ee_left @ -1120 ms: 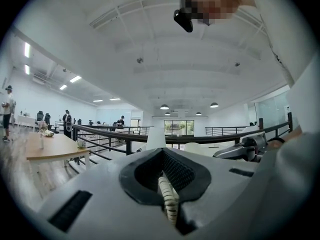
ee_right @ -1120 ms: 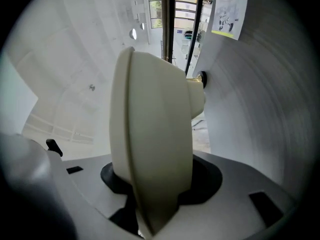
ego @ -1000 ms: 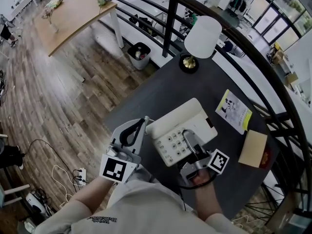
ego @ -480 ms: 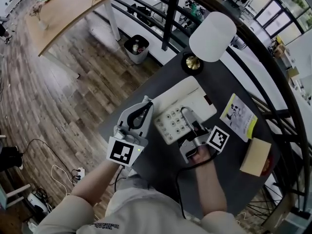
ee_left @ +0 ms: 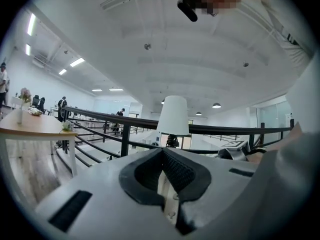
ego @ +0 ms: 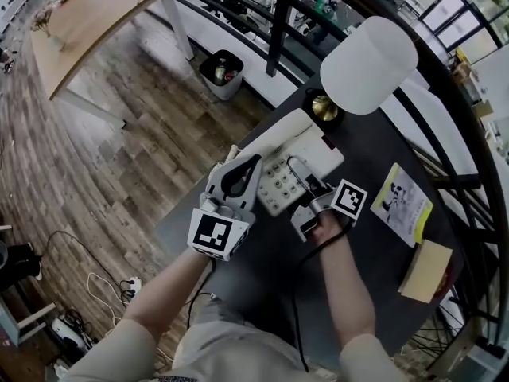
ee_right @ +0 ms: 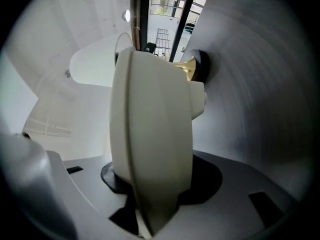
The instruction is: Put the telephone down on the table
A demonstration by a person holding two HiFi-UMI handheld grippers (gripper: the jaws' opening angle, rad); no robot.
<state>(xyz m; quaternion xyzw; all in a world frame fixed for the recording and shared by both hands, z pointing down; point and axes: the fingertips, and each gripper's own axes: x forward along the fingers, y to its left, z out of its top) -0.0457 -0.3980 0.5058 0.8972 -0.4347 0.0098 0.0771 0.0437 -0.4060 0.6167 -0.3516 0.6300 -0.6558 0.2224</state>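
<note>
The cream telephone (ego: 288, 159), with its keypad facing up, is held low over the far-left part of the dark table (ego: 262, 277), beside the lamp's brass base (ego: 324, 108). Whether it touches the table I cannot tell. My left gripper (ego: 236, 165) is shut on the phone's left edge; a thin cream strip of the telephone (ee_left: 164, 190) shows between the pads of the left gripper (ee_left: 167, 171). My right gripper (ego: 301, 180) is shut on the phone's near edge. In the right gripper view the telephone (ee_right: 150, 129) stands edge-on between the jaws of the right gripper (ee_right: 150, 199).
A lamp with a white shade (ego: 367, 62) stands right behind the phone. A yellow-edged booklet (ego: 406, 201) and a tan notebook (ego: 429, 270) lie at the table's right. A black railing (ego: 278, 22) runs behind; below are a bin (ego: 223, 68) and a wooden table (ego: 87, 18).
Both grippers have carried the telephone away from me toward the lamp and lower, closer to the table. Neither grip has changed.
</note>
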